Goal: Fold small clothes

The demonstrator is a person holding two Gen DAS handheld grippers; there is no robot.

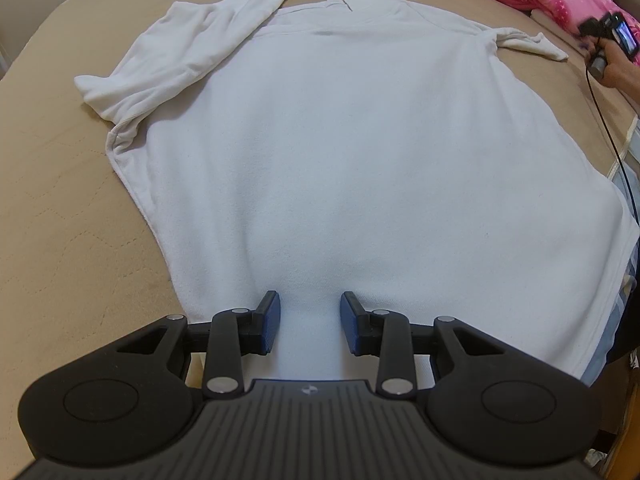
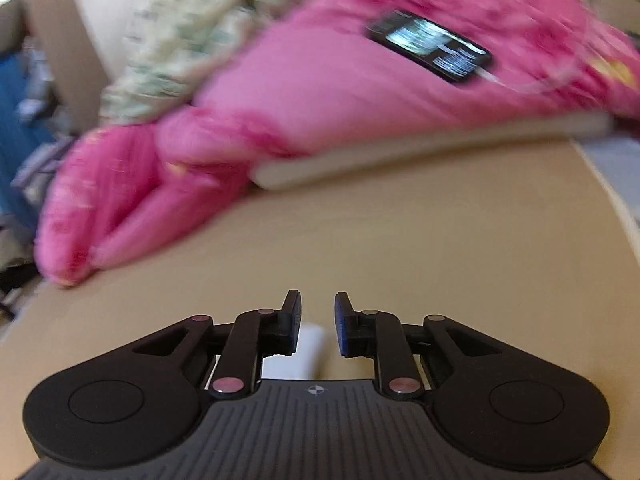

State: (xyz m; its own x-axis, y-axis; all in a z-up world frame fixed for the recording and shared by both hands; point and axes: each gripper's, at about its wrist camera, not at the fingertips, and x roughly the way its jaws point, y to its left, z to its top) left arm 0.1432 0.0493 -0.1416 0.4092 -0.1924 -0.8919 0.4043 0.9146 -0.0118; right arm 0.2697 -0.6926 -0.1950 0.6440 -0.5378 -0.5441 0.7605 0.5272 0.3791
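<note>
Blue-padded fingers of the left claw stand spread, holding nothing, right at the hem of the white shirt. It lies flat on the tan bed, its long axis running from the claw toward 12 o'clock, collar farthest. One sleeve is folded in at 10 o'clock; the other trails at 2 o'clock, where the right claw hovers, also spread and empty, facing the pink quilt. Judging by position, the left is nearer the hem, the right nearer that loose sleeve.
</note>
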